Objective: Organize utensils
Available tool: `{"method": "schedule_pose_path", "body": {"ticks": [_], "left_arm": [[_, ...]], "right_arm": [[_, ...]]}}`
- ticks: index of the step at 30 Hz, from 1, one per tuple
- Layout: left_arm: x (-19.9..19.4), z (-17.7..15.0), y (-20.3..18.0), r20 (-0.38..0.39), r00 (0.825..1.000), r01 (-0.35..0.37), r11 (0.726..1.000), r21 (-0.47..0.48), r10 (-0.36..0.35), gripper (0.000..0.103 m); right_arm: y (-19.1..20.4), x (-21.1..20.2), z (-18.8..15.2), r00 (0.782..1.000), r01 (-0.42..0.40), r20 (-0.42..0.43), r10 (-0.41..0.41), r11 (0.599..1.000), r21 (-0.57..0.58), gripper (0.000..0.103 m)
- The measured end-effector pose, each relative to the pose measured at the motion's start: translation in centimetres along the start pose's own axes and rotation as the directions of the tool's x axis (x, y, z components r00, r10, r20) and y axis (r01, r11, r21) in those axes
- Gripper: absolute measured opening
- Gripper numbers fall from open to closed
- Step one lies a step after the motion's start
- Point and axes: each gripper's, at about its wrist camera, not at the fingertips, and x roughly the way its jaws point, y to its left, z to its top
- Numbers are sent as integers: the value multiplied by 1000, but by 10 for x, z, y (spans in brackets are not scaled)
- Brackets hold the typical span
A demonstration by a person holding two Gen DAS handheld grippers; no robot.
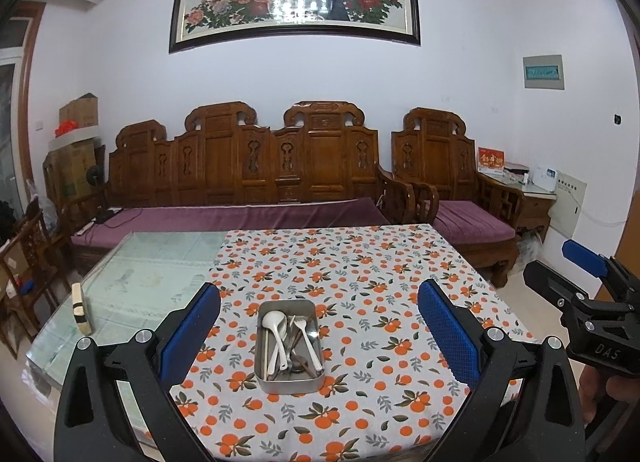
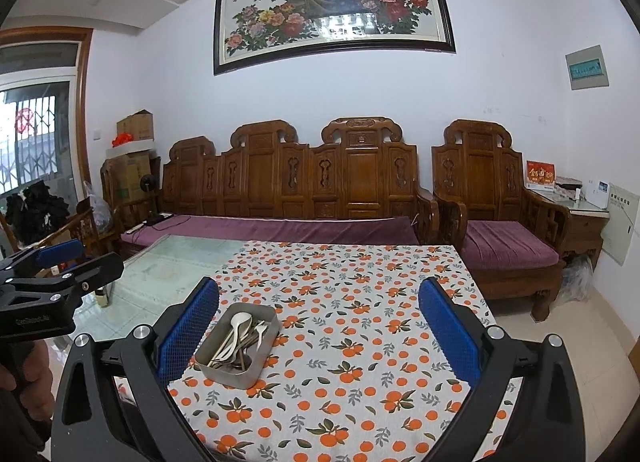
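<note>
A metal tray (image 1: pixel 289 385) sits on the orange-print cloth (image 1: pixel 360 282) and holds several white spoons, a white fork and dark-handled utensils (image 1: pixel 286 342). My left gripper (image 1: pixel 318 332) is open and empty, held above and in front of the tray, which lies between its blue pads. My right gripper (image 2: pixel 318 332) is open and empty, with the tray (image 2: pixel 236 376) just inside its left pad (image 2: pixel 188 332). The right gripper also shows at the right edge of the left wrist view (image 1: pixel 592 294). The left gripper shows at the left edge of the right wrist view (image 2: pixel 52 274).
The cloth covers the right part of a glass-topped table (image 1: pixel 160 270). A small cream and black block (image 1: pixel 81 308) stands at the table's left edge. A carved wooden sofa (image 1: pixel 248 166) and armchair (image 1: pixel 452 174) with purple cushions stand behind the table.
</note>
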Motion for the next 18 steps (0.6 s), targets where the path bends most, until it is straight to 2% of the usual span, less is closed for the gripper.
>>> {"method": "schedule_pose_path", "body": {"ticks": [18], "left_arm": [[1,-2,-1,-4,1000,0,1000,-7,0,95]], "right_arm": [[-2,6,-4,1000,-4,-4,4,1000,4,100]]}}
